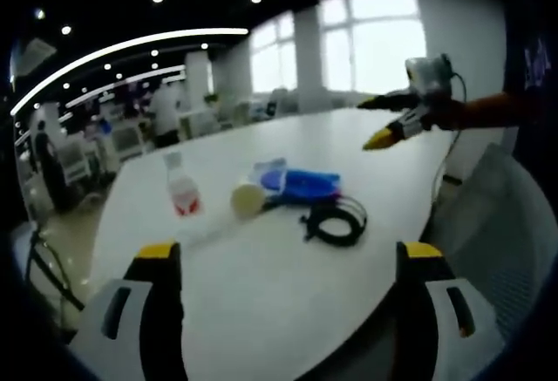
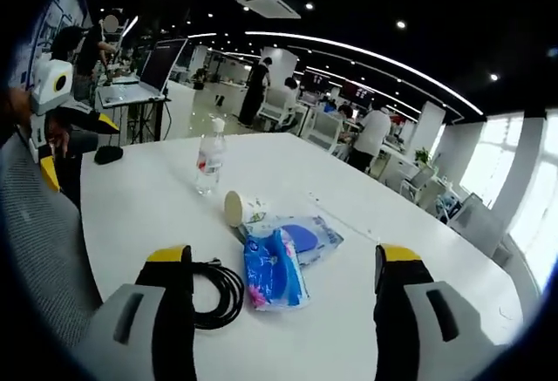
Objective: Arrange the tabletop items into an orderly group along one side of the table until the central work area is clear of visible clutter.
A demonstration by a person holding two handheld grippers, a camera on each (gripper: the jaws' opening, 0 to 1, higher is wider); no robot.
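On the white table (image 1: 261, 311) stand a clear water bottle (image 1: 181, 185) with a red label, a paper cup (image 1: 248, 198) lying on its side, blue plastic packets (image 1: 301, 185) and a coiled black cable (image 1: 336, 220). My left gripper (image 1: 288, 263) is open, short of the group and holding nothing. My right gripper (image 1: 379, 121) hovers open above the table's far right side. In the right gripper view, the right gripper (image 2: 283, 263) is open over a blue tissue packet (image 2: 273, 272), with the cable (image 2: 218, 294) by its left jaw, the cup (image 2: 240, 208) and the bottle (image 2: 209, 163) beyond.
A small black object (image 2: 109, 154) lies near the table's far left corner, beside my left gripper (image 2: 78, 147). A grey chair back (image 1: 497, 241) stands by the table edge. A laptop (image 2: 131, 93) on a stand, desks and several people fill the office behind.
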